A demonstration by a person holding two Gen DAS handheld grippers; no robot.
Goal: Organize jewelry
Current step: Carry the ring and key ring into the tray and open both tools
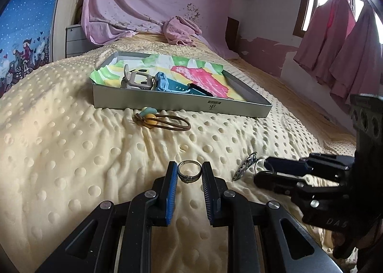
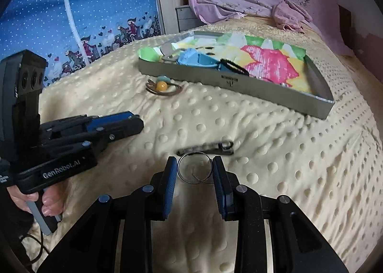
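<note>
In the left wrist view my left gripper [image 1: 189, 172] is shut on a silver ring [image 1: 189, 172], its blue pads touching both sides just above the cream dotted blanket [image 1: 71, 153]. In the right wrist view my right gripper [image 2: 195, 170] is shut on a thin wire key ring [image 2: 195, 167] joined to a small metal clip [image 2: 210, 148] on the blanket. A grey metal tray [image 1: 182, 105] lined with colourful paper holds watches [image 1: 165, 82] and lies further up the bed. A brown hair tie with yellow and teal beads [image 1: 160, 121] lies in front of the tray.
The bed runs to a pink draped cloth [image 1: 148, 2] and a pink towel [image 1: 182, 30] at the head. A blue patterned curtain [image 2: 83, 9] hangs to the left, and pink clothes [image 1: 340, 40] hang by the window on the right.
</note>
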